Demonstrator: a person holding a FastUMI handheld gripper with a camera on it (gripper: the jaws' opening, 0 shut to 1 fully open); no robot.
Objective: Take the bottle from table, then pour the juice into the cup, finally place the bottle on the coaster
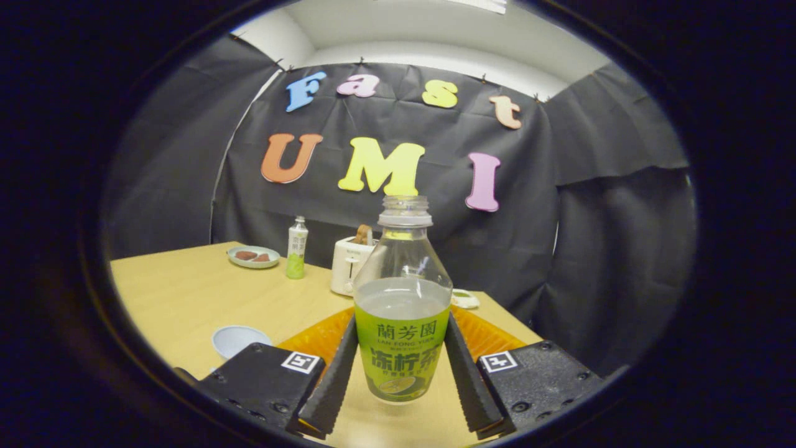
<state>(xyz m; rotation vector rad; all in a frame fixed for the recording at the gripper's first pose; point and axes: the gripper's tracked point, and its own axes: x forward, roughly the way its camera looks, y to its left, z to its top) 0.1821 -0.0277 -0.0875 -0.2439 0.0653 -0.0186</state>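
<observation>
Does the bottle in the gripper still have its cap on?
No, the bottle held between the gripper fingers has a bare, open threaded neck with no cap on top.

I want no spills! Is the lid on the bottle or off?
Off. The bottle, held upright between the gripper's fingers, which press its sides, shows a bare threaded neck with no cap. Juice fills it about halfway.

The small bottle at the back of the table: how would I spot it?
On the wooden table, look far beyond the jaws, near the black cloth wall. The small bottle stands upright between a plate and a white toaster; it is slim, capped and green-bottomed.
</observation>
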